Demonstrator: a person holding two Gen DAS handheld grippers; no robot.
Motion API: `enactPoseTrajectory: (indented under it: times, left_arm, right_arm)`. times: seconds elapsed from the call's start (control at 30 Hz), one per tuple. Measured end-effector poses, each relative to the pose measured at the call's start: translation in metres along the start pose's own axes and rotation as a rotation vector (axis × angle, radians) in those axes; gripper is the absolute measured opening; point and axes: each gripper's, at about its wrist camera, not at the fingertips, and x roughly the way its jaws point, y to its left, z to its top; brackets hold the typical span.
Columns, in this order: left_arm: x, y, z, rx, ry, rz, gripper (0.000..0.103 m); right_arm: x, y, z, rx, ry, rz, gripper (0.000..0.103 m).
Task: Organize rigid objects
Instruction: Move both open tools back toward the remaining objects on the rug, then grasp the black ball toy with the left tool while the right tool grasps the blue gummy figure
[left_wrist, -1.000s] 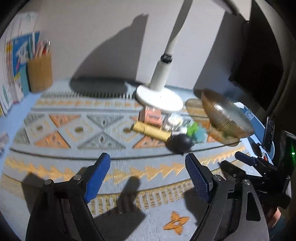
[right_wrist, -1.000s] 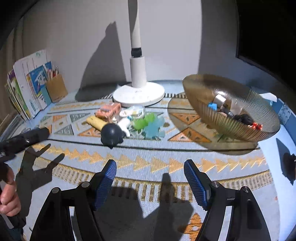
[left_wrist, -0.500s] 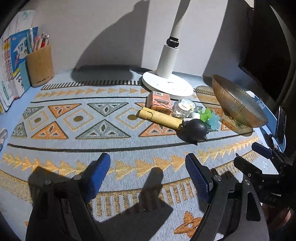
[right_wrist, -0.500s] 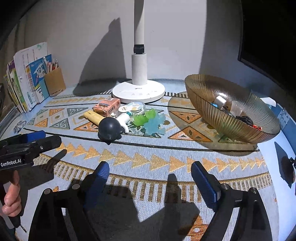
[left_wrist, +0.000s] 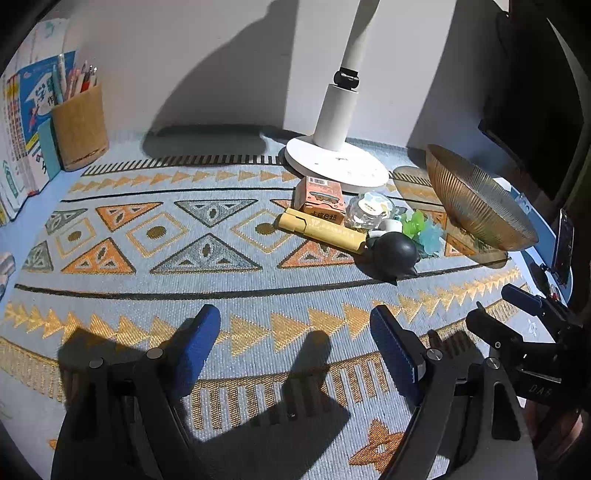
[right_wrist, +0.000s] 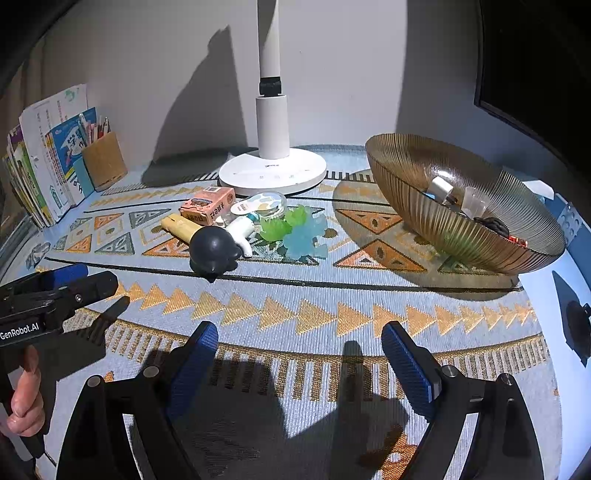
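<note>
Both grippers hung above the patterned woven mat (right_wrist: 295, 306) that covered the bench, neither touching any item. The left gripper (left_wrist: 295, 343) showed its blue-padded fingers (left_wrist: 195, 343) released and wide, nothing between them. The right gripper (right_wrist: 299, 354) had just been opening its fingers (right_wrist: 406, 365); they stood spread and empty.

The loose rigid objects lay clustered at centre frame in the right wrist view, just in front of the white round lamp base (right_wrist: 273, 171). They appeared gathered there as a stock awaiting sorting. The ribbed amber glass bowl (right_wrist: 424, 206), at right of frame, already held several small items, so it was judged to be the collecting vessel.

Of the cluster, the yellow cylindrical tube (right_wrist: 181, 227) lay flat. Its long axis ran from upper left toward lower right in that view, the lower end hidden behind the black rounded rubber bulb (right_wrist: 212, 249). The orange rectangular carton (right_wrist: 208, 205) lay on its broad face, just beyond the tube. The green and blue translucent star-shaped pieces (right_wrist: 299, 230) lay touching one another, nearest the bowl.
</note>
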Motion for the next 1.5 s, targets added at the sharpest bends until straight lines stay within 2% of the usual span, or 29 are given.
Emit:
enactPoseTrajectory:
  times: [0.23,0.33,0.37,0.5,0.6,0.67,0.7,0.73,0.9,0.97,1.03,1.07,1.17,1.2,1.33,1.5]
  left_arm:
    - [-0.004,-0.002,0.002,0.003,-0.007,-0.027,0.082]
    - [-0.007,-0.007,0.006,0.018,0.015,-0.071,0.082]
    - [-0.008,-0.011,0.009,0.031,0.020,-0.079,0.082]
    - [-0.006,-0.033,0.028,0.124,0.026,-0.081,0.082]
    - [0.012,-0.049,0.041,0.160,0.062,-0.127,0.082]
    - [0.025,-0.060,0.045,0.195,0.081,-0.127,0.081]
    - [0.032,-0.066,0.046,0.213,0.091,-0.129,0.080]
    - [0.040,-0.070,0.047,0.228,0.105,-0.133,0.076]
    - [0.063,-0.077,0.049,0.219,0.140,-0.130,0.064]
    - [0.067,-0.080,0.047,0.231,0.140,-0.127,0.058]
    - [0.070,-0.081,0.047,0.238,0.138,-0.130,0.056]
    - [0.070,-0.082,0.048,0.239,0.134,-0.136,0.050]
    - [0.070,-0.084,0.047,0.249,0.123,-0.135,0.049]
    - [0.068,-0.084,0.046,0.255,0.114,-0.133,0.047]
    - [0.062,-0.084,0.045,0.252,0.108,-0.122,0.046]
    - [0.034,-0.078,0.034,0.216,0.087,-0.129,0.045]
  right_arm:
    - [-0.002,-0.004,0.001,0.038,0.003,0.023,0.089]
    - [0.002,-0.019,0.006,0.110,0.051,0.110,0.089]
    - [0.003,-0.025,0.010,0.145,0.072,0.145,0.089]
    - [0.008,-0.038,0.036,0.182,0.089,0.192,0.089]
    - [0.021,-0.038,0.056,0.168,0.107,0.172,0.089]
    - [0.034,-0.036,0.063,0.154,0.124,0.167,0.081]
    - [0.040,-0.036,0.066,0.149,0.134,0.173,0.073]
    - [0.047,-0.034,0.068,0.143,0.149,0.177,0.069]
    - [0.070,-0.031,0.070,0.099,0.173,0.132,0.068]
    - [0.076,-0.030,0.070,0.088,0.180,0.133,0.066]
    - [0.083,-0.029,0.070,0.086,0.188,0.135,0.062]
    - [0.084,-0.028,0.070,0.082,0.180,0.127,0.061]
    - [0.087,-0.021,0.072,0.041,0.156,0.077,0.047]
    - [0.088,-0.020,0.072,0.031,0.154,0.070,0.038]
    - [0.084,-0.017,0.069,0.019,0.145,0.076,0.037]
    - [0.050,-0.025,0.062,0.063,0.107,0.148,0.037]
